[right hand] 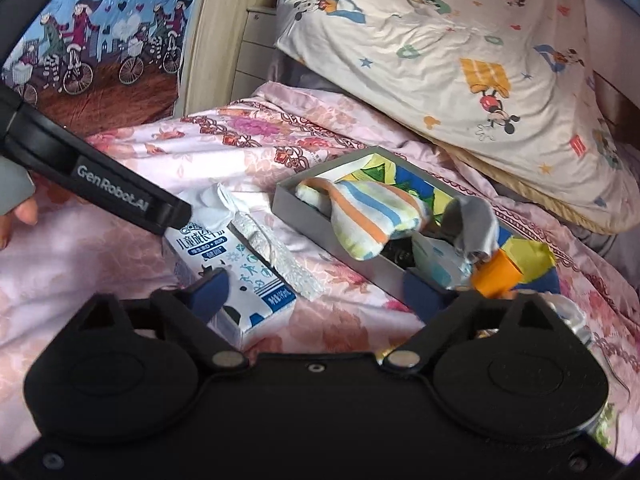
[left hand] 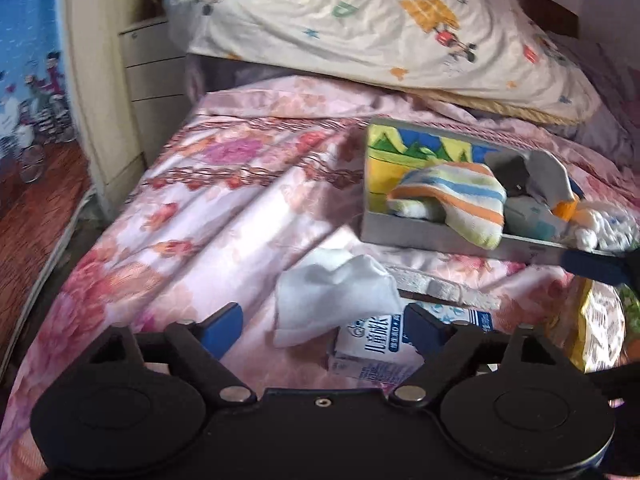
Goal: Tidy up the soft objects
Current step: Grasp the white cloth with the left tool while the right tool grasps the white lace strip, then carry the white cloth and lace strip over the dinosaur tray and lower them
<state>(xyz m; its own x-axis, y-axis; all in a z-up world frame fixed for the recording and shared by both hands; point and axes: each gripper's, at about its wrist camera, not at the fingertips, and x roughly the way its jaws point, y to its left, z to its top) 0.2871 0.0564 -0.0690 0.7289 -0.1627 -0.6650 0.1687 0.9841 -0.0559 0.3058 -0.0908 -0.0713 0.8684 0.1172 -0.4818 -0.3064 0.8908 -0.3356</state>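
Observation:
On the floral bedspread (left hand: 192,216) my left gripper (left hand: 324,332) stands open over a crumpled white cloth (left hand: 332,292), which lies just ahead between its blue pads without being pressed. A milk carton (left hand: 372,354) lies under the cloth. My right gripper (right hand: 316,294) is open too, its left pad over the carton (right hand: 244,284) and its right pad at the wall of the grey box (right hand: 288,196). In that box lie a striped sock (right hand: 372,220), a grey sock (right hand: 472,220) and an orange-capped item (right hand: 496,274). The striped sock (left hand: 452,196) hangs over the box's front wall (left hand: 400,236).
A cartoon-print pillow (left hand: 380,28) lies behind the box at the head of the bed. A pale drawer unit (left hand: 148,68) and a blue curtain with cyclists (right hand: 92,40) stand to the left. A yellow snack bag (left hand: 600,328) lies at the right. A hand (right hand: 20,216) shows at the left edge.

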